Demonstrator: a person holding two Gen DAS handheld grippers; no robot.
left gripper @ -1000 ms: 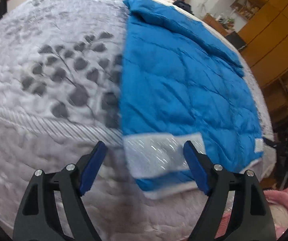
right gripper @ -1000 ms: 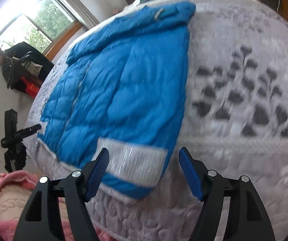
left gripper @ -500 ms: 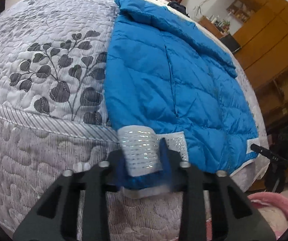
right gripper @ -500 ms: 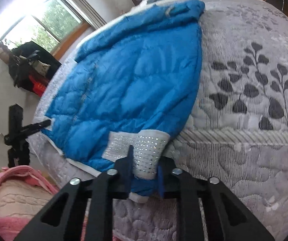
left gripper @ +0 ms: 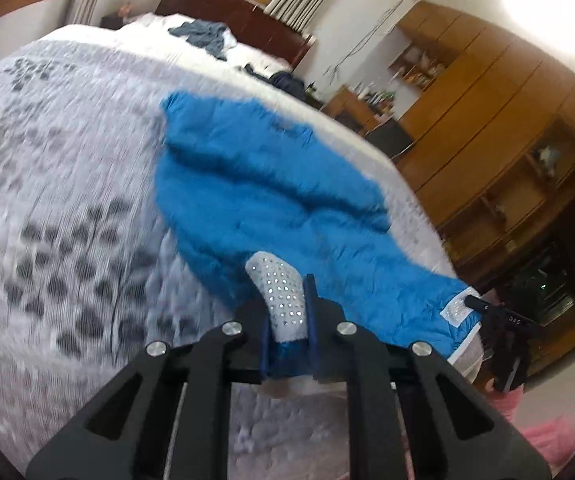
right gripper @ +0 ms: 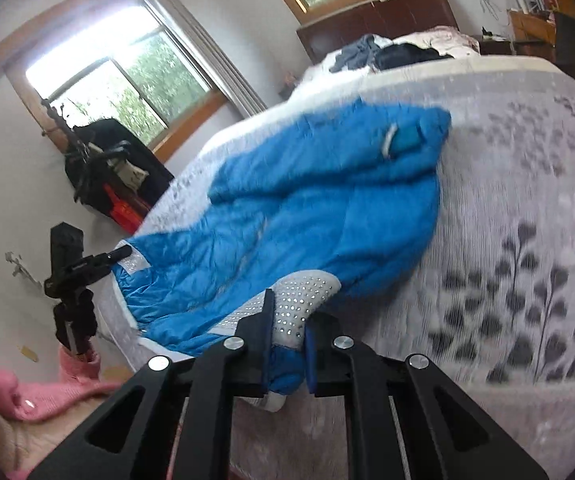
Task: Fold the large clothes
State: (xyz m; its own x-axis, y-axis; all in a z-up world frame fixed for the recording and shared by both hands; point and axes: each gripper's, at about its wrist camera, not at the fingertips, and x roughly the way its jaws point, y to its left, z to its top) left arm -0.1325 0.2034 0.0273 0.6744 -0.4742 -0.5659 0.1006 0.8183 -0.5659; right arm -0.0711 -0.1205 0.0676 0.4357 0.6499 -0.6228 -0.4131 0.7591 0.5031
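A blue quilted jacket (left gripper: 271, 200) lies spread on a grey leaf-print bed quilt (left gripper: 59, 208), its collar end toward the headboard. In the left wrist view my left gripper (left gripper: 287, 320) is shut on the jacket's white studded hem band (left gripper: 281, 292), which is bunched up between the blue pads and raised off the bed. In the right wrist view the jacket (right gripper: 319, 208) rises from the quilt (right gripper: 527, 240) toward my right gripper (right gripper: 289, 324). That gripper is shut on a studded hem band (right gripper: 303, 296) too. Blue fabric hangs below both pinches.
Loose dark clothes (left gripper: 203, 34) lie near the dark headboard (right gripper: 375, 20). Wooden cabinets (left gripper: 507, 120) line one side of the bed. A black tripod (right gripper: 73, 280) stands by the bed's corner, with a pink garment (right gripper: 39, 392) below it. A window (right gripper: 127, 76) is beyond.
Both grippers went from open over the hem to shut on the studded band. They then lifted it off the bed, and both views tilted up toward the headboard.
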